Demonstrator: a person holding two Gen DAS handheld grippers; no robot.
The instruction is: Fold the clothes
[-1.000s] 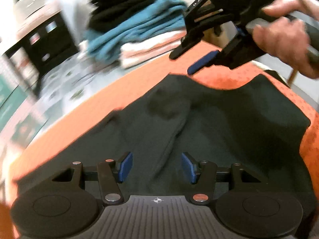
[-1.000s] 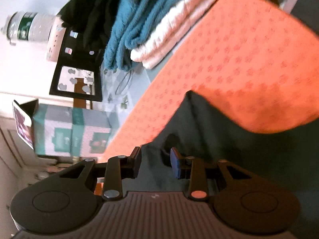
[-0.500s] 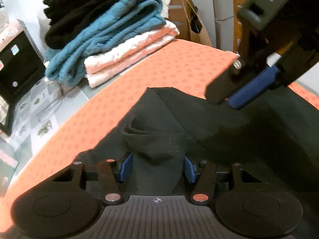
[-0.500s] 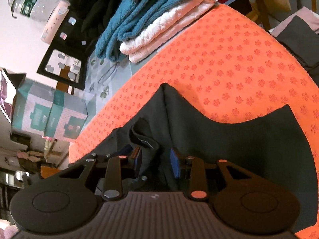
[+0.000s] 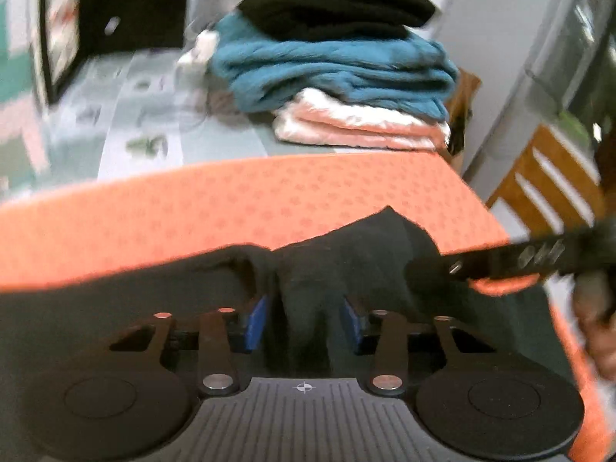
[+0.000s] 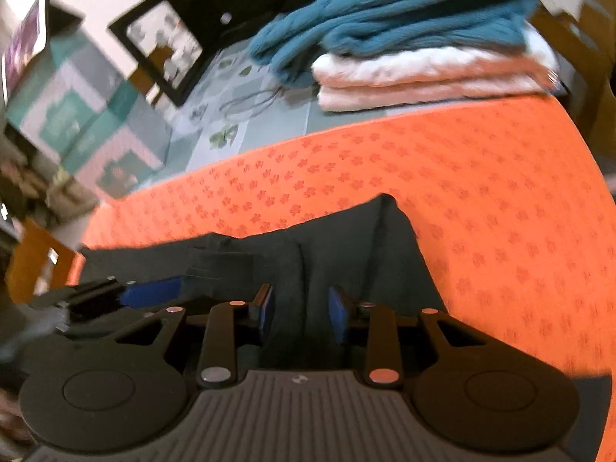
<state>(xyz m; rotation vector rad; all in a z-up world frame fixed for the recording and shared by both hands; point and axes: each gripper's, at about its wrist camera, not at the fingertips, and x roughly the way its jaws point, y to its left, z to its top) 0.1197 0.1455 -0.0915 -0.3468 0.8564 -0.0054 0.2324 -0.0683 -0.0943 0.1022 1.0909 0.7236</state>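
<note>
A dark grey garment [image 5: 346, 254] lies on an orange flower-patterned mat [image 5: 231, 200]. It also shows in the right wrist view [image 6: 346, 238] on the mat [image 6: 481, 192]. My left gripper [image 5: 304, 317] has a bunched fold of the garment between its blue pads, jaws partly apart. My right gripper [image 6: 300, 313] likewise has a raised fold between its pads. The right gripper shows from the side in the left wrist view [image 5: 512, 261]. The left gripper's blue pad shows in the right wrist view [image 6: 150, 294], pressed against the garment's hem.
A stack of folded clothes, black on teal on pink-white [image 5: 346, 77], stands beyond the mat's far edge; it also shows in the right wrist view [image 6: 415, 38]. A black frame [image 6: 165, 50] and boxes [image 6: 69, 115] stand far left. A wooden chair [image 5: 546, 184] is right of the table.
Both grippers have swung to face the folded stack and come side by side over the garment's edge. The cloth has bunched up into a ridge between the pads of each.
</note>
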